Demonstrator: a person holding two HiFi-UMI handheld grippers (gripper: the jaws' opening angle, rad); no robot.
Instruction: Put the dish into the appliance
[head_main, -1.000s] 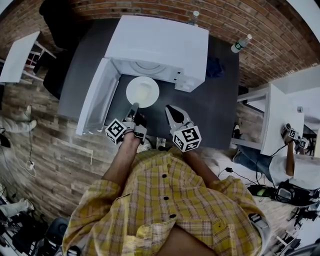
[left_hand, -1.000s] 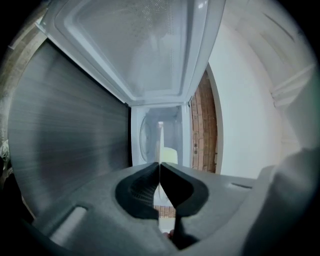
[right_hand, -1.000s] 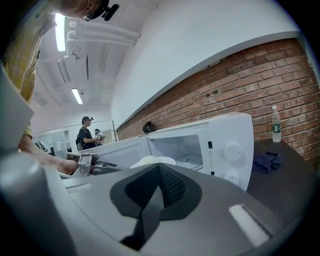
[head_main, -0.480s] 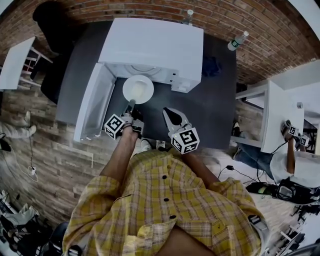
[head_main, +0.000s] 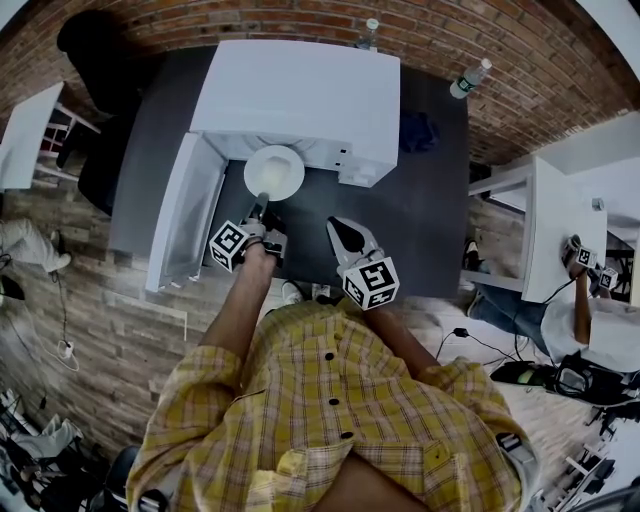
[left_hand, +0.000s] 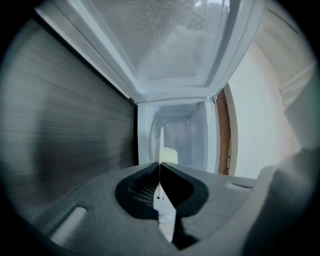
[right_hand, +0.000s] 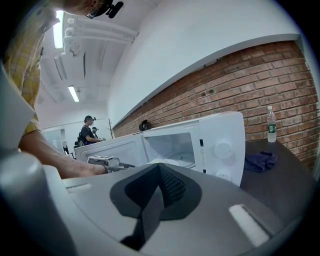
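Head view: the left gripper (head_main: 259, 208) holds the dish (head_main: 274, 172) by its near rim and reaches it out flat at the mouth of the microwave (head_main: 300, 95), with its far edge just under the top. The door (head_main: 186, 212) stands swung wide to the left, so the way in is free. The right gripper (head_main: 341, 230) hangs idle over the table (head_main: 425, 215), off to one side of the dish. The cavity itself is hidden under the microwave's top.

Left gripper view: the jaws are pinched on the dish rim. The dish is seen edge-on, as a thin white line running toward the cavity. A rim grip probably lets it slide in flat. How far inside it reaches is hard to judge.

Right gripper view: the jaws are together with nothing between them. The dish shows only as a pale sliver at the opening.
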